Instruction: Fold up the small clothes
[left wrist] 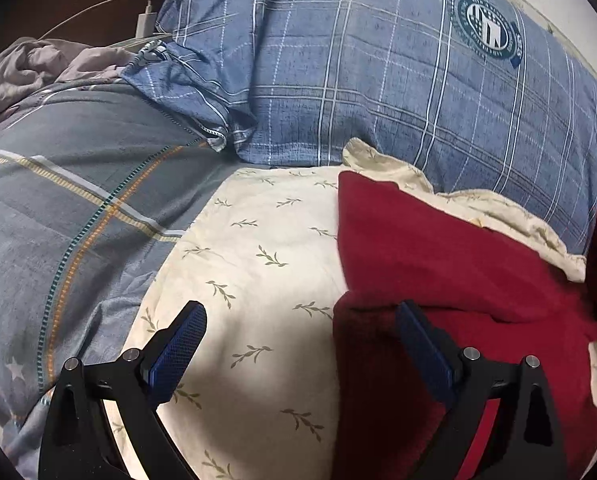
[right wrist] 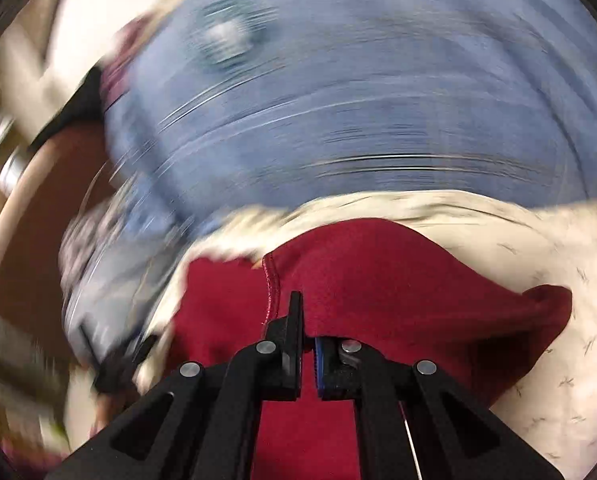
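Right jaws pinching red garment [right wrist: 378, 280], left jaws wide, straddling its edge

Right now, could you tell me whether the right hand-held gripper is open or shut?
Shut on the red garment: the right hand-held gripper has its jaws nearly together with a pinch of red fabric between them.

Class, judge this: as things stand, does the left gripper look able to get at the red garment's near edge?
Probably yes: the left gripper is open, one finger already over the red garment, nothing lying between them.
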Available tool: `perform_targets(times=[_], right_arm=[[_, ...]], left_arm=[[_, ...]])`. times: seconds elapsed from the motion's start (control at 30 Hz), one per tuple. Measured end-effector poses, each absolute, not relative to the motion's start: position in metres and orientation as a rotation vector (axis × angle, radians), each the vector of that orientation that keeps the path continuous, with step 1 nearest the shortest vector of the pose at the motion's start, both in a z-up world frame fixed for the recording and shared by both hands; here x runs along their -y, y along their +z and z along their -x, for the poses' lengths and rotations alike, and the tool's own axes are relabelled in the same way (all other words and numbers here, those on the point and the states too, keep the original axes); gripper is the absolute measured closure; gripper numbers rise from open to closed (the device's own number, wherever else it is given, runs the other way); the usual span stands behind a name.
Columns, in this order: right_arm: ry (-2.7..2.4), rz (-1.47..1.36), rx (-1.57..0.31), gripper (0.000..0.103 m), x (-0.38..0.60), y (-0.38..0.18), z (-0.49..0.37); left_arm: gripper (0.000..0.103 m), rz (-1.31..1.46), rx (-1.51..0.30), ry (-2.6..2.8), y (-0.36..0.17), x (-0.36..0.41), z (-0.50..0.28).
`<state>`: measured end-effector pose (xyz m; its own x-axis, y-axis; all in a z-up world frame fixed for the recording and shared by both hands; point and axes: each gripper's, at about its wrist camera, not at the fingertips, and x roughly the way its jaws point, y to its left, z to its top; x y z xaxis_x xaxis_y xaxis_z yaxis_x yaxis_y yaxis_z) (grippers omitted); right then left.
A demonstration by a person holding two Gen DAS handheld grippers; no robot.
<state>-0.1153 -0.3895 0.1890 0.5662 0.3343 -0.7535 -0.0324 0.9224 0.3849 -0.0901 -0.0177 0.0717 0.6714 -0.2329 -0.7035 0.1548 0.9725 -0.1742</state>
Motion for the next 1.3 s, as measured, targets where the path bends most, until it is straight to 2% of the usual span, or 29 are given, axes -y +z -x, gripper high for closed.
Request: perform_targets(times=[0.1,0.23,0.33,0.4,0.43,0.47,0.53,0.63,0.7,0.77,0.87,1.1,1.23,1.27,1.3], right_arm=[[0.37,-0.241,-1.041,0.095,0.332,0.191,0.098],[0.492,-0.133,-1.196,0.095,0.256,0.143,0.049],[0.419,-0.107,-1.205,0.093,0.238,0.109,0.014],[0.373,-0.21,-1.182,0.08,0.248,0.098,-0.013],[0.337,-0.281,-1.155,0.065,0.259,0.096,-0.018],[0.324,-0.323,-1.133,0.058,0.268,0.098,-0.016],[0.341,-0.401,-1.103,0.052,0.285,0.102,-0.001],[0.32,-0.394,-1.05,0.051,0.319,0.121,0.048],[0.186,-0.337,-0.982,0.046,0.347,0.133,0.086],[0.065,-0.31,-0.91,0.037,0.377,0.141,0.125],[-0.074,-0.322,-0.838,0.032,0.419,0.145,0.179],[-0.135,-0.485,-0.88,0.03,0.471,0.098,0.203],[-0.124,-0.558,-0.849,0.031,0.468,0.08,0.195],[-0.118,-0.58,-0.842,0.031,0.468,0.076,0.195],[-0.113,-0.599,-0.84,0.031,0.467,0.072,0.192]], left_arm=[[0.008,0.107,-0.79,-0.22,0.075,0.015,0.095],[0.008,0.1,-0.786,-0.211,0.074,0.013,0.097],[0.008,0.105,-0.784,-0.207,0.074,0.009,0.095],[0.008,0.116,-0.79,-0.198,0.073,0.007,0.092],[0.008,0.125,-0.796,-0.197,0.072,0.005,0.09],[0.008,0.132,-0.8,-0.199,0.072,0.005,0.088],[0.008,0.145,-0.797,-0.208,0.073,0.003,0.087],[0.008,0.144,-0.782,-0.231,0.076,0.004,0.09],[0.008,0.136,-0.766,-0.26,0.079,0.007,0.095],[0.008,0.115,-0.733,-0.297,0.082,0.012,0.102],[0.008,0.106,-0.723,-0.352,0.087,0.022,0.106],[0.007,0.139,-0.761,-0.447,0.102,0.055,0.071],[0.008,0.082,-0.871,-0.455,0.086,0.091,0.033],[0.015,0.072,-0.889,-0.458,0.082,0.098,0.027],[0.034,0.057,-0.915,-0.466,0.078,0.106,0.021]])
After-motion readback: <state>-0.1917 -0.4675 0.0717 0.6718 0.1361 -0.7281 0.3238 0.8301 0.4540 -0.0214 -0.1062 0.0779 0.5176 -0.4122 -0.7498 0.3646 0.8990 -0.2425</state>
